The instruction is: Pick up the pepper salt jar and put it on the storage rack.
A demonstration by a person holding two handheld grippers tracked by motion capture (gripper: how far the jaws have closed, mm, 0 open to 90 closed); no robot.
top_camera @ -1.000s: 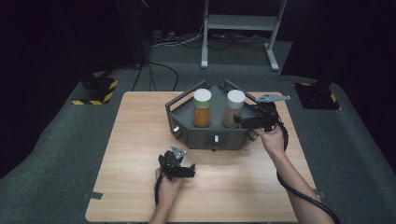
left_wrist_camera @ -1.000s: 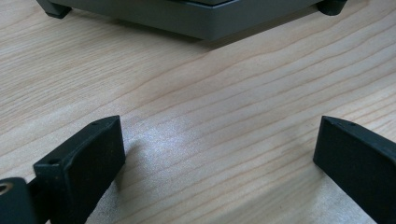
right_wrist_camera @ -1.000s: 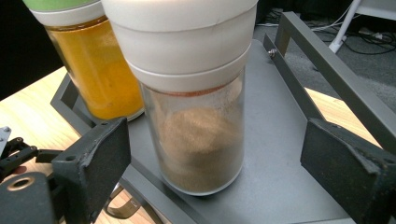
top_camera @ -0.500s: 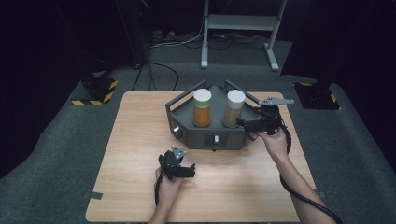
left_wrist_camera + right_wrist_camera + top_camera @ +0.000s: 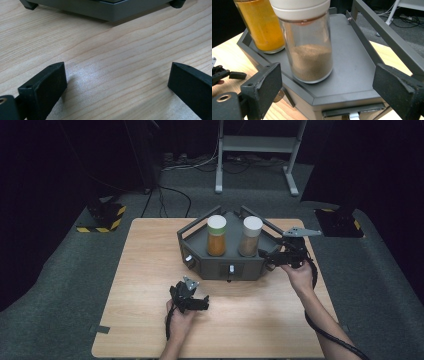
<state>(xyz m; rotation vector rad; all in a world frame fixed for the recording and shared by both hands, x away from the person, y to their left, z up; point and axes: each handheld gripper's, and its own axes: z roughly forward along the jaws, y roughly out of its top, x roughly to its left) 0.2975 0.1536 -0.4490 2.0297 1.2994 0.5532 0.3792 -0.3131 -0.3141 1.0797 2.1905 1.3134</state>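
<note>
Both jars' point(image 5: 308, 47) lids run off the right gripper view

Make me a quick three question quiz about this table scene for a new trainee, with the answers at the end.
1. True or false: the right gripper is closed on the brown-powder jar.
2. Which jar stands nearer the right gripper: A the orange-powder jar, B the brown-powder jar?
3. What lies under the left gripper?

Key
1. False: its jaws stand open, short of the jar.
2. B.
3. Bare wooden table, in front of the grey tray.
</note>
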